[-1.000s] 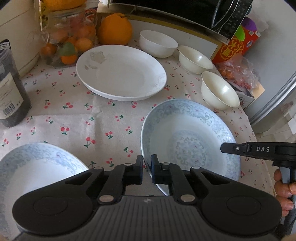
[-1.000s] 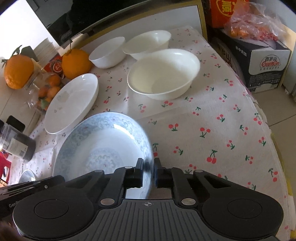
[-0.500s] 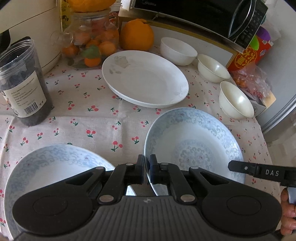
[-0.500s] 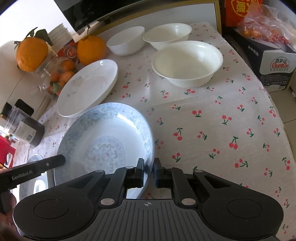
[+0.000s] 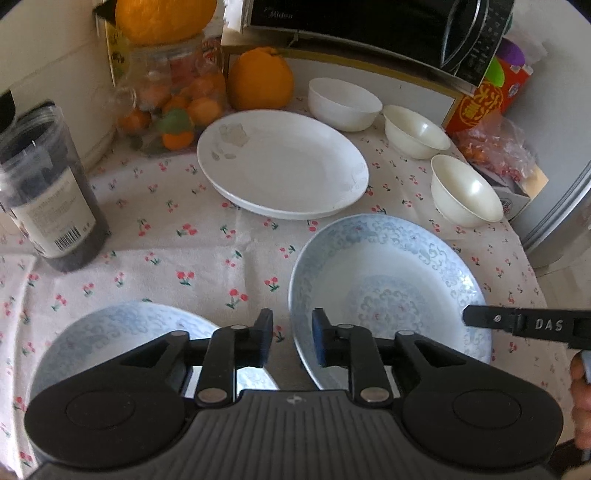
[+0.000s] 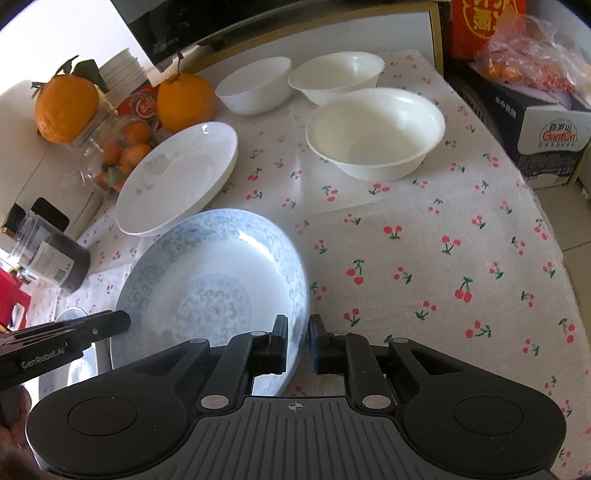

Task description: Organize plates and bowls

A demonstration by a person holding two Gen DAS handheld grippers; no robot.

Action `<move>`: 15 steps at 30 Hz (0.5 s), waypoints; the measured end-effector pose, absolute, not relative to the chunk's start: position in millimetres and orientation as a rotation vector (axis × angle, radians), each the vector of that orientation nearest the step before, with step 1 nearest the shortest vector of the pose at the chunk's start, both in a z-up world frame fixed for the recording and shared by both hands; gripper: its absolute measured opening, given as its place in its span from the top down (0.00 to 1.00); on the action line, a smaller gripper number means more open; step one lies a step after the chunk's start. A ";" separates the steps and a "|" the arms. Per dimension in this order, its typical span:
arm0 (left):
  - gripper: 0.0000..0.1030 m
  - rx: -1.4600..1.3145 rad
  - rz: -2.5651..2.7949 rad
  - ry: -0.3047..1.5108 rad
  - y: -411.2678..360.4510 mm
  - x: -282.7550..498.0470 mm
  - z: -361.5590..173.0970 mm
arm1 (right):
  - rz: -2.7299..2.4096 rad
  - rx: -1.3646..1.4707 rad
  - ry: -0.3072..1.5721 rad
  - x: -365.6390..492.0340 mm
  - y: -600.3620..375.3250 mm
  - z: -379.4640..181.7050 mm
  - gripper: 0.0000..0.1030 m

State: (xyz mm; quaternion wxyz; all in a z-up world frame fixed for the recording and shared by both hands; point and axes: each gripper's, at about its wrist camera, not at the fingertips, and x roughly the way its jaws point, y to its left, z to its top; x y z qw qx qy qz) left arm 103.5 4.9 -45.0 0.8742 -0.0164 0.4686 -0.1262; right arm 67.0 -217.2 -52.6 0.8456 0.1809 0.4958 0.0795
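Observation:
A blue-patterned plate lies low over the cherry-print cloth, between both grippers. My left gripper is opening; the plate's left rim sits in the gap with no pad pressing it. My right gripper still pinches the plate's right rim, its jaws just starting to part. One of its fingers shows at the right of the left wrist view. A second blue-patterned plate lies at the near left. Behind are a white plate and three white bowls.
A dark jar stands at the left. A glass jar of small fruit, an orange and a microwave line the back. A red box and a carton sit right, by the table's rounded edge.
My left gripper's jaws have parted from the plate's rim, leaving a clear gap. The right gripper stays around the opposite rim. Both views have swung to show more of the table's back.

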 end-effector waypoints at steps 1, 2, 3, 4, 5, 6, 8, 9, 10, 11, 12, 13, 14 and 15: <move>0.78 -0.023 -0.264 0.970 4.7 102.4 -43.7 | 0.168 0.376 1.040 66.2 -217.2 -51.0 0.86; 0.77 -0.015 -0.266 0.964 4.9 100.9 -42.6 | 0.168 0.370 1.035 65.1 -217.2 -49.5 0.86; 0.75 -0.010 -0.269 0.958 5.5 99.7 -41.4 | 0.170 0.366 1.031 64.3 -217.2 -48.5 0.85; 0.71 -0.006 -0.272 0.954 6.5 98.3 -40.2 | 0.174 0.360 1.026 63.4 -216.9 -47.1 0.82; 0.70 -0.004 -0.275 0.950 7.1 97.2 -39.0 | 0.177 0.349 1.020 62.0 -216.1 -45.6 0.80; 0.67 -0.001 -0.278 0.946 8.0 95.5 -37.8 | 0.180 0.334 1.013 60.7 -215.2 -44.3 0.77; 0.61 0.004 -0.284 0.936 10.5 92.1 -35.7 | 0.189 0.298 0.997 56.7 -212.4 -41.3 0.69; 0.57 0.005 -0.286 0.933 11.6 90.9 -34.8 | 0.191 0.283 0.990 54.4 -211.3 -40.2 0.65; 0.53 0.006 -0.290 0.929 13.3 89.1 -34.0 | 0.194 0.271 0.985 52.1 -210.3 -39.4 0.59; 0.51 0.008 -0.291 0.924 14.4 87.6 -33.3 | 0.198 0.263 0.979 49.5 -209.4 -38.7 0.56; 0.47 0.013 -0.293 0.917 16.5 85.4 -32.5 | 0.203 0.260 0.975 46.8 -209.2 -38.3 0.50; 0.42 0.017 -0.294 0.911 17.4 83.4 -32.0 | 0.208 0.258 0.972 44.5 -208.8 -37.9 0.44; 0.40 0.024 -0.295 0.904 19.1 81.0 -31.2 | 0.213 0.257 0.968 42.0 -208.3 -37.5 0.41; 0.34 0.032 -0.295 0.896 20.7 78.8 -30.4 | 0.217 0.257 0.965 39.8 -207.8 -37.0 0.36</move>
